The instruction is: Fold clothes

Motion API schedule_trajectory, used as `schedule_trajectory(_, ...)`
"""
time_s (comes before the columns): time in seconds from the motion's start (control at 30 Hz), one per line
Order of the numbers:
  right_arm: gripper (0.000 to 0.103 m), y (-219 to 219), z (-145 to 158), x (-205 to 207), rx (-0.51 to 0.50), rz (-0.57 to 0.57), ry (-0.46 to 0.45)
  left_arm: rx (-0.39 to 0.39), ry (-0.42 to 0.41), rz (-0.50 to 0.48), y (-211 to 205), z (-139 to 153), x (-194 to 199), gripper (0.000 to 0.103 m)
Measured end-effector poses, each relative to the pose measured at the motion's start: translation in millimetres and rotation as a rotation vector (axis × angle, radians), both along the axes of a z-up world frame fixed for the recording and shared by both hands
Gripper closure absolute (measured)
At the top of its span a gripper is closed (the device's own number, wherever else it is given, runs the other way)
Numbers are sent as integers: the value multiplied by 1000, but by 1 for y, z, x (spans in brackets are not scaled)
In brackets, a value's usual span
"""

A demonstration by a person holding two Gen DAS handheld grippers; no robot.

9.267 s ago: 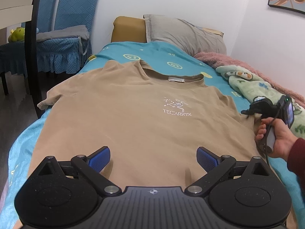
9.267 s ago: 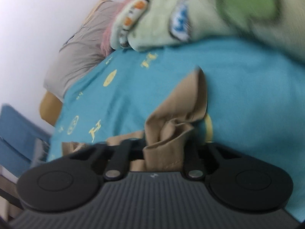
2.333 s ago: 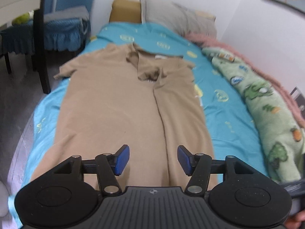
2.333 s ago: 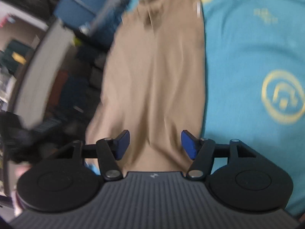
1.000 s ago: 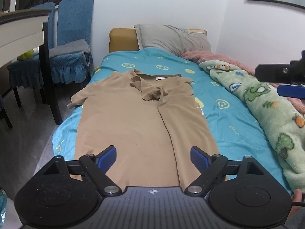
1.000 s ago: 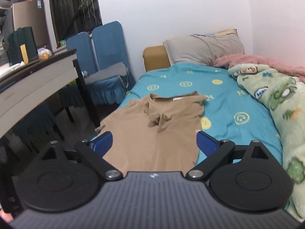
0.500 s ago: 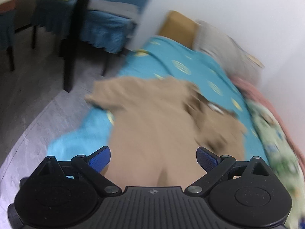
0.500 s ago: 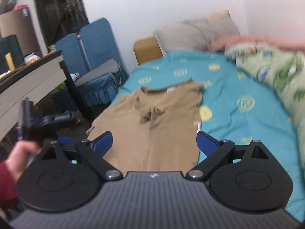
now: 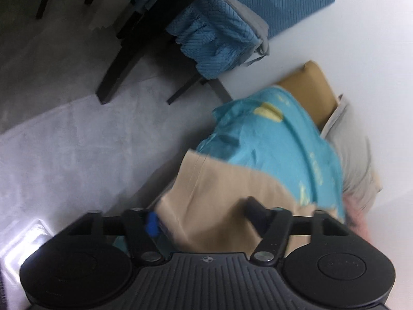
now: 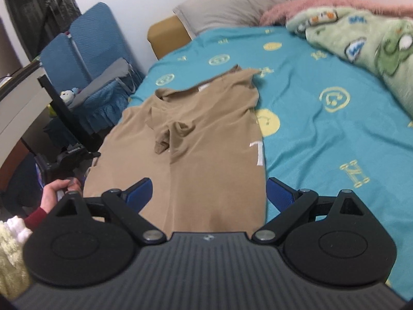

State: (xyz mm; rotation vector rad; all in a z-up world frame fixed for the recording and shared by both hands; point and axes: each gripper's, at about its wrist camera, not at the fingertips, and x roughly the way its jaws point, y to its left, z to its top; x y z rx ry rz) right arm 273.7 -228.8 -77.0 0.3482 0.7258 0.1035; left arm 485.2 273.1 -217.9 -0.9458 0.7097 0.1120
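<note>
A tan T-shirt [image 10: 206, 139] lies on the teal bed sheet [image 10: 322, 129], its right side folded over the middle. My right gripper [image 10: 209, 193] is open and empty, above the shirt's lower hem. My left gripper [image 9: 201, 217] is open, tilted, at the bed's left edge with the shirt's left sleeve [image 9: 206, 188] between its fingers. The left gripper also shows in the right wrist view [image 10: 69, 155], held by a hand beside the sleeve.
Blue chairs [image 10: 85, 51] and a dark table leg [image 9: 134, 46] stand left of the bed on the grey floor [image 9: 77, 155]. A grey pillow [image 10: 240, 2] lies at the head. A green patterned blanket [image 10: 374, 41] lies along the right side.
My left gripper has swung down to the bed's left edge and rolled, and its jaws have narrowed around the left sleeve. My right gripper has moved closer over the shirt.
</note>
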Motion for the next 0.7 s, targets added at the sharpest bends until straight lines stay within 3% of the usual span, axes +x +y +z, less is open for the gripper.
schedule_trajectory(0.07,7,0,-3,3,12,-1,13,18,-43,-33,-1,5,7,68)
schedule_trajectory(0.1,7,0,-4,5,17,-1,20,59,-63,-49,-2,12,9,87)
schedule_trajectory(0.13,7,0,-5,7,23,-2,26,104,-77,-65,-5,21,10,92)
schedule_trajectory(0.27,7,0,4,-2,31,-8,-15,327,-143,-132,-30,74,10,96)
schedule_trajectory(0.33,7,0,9,-6,31,-18,-34,469,-187,-185,-56,109,9,96)
schedule_trajectory(0.47,7,-1,15,-18,16,-38,-72,653,-256,-269,-124,174,4,96)
schedule_trajectory(0.6,7,-11,20,-30,9,-56,-95,810,-323,-367,-214,215,2,97)
schedule_trajectory(0.7,7,-24,24,-37,45,-81,-114,851,-322,-445,-285,223,6,97)
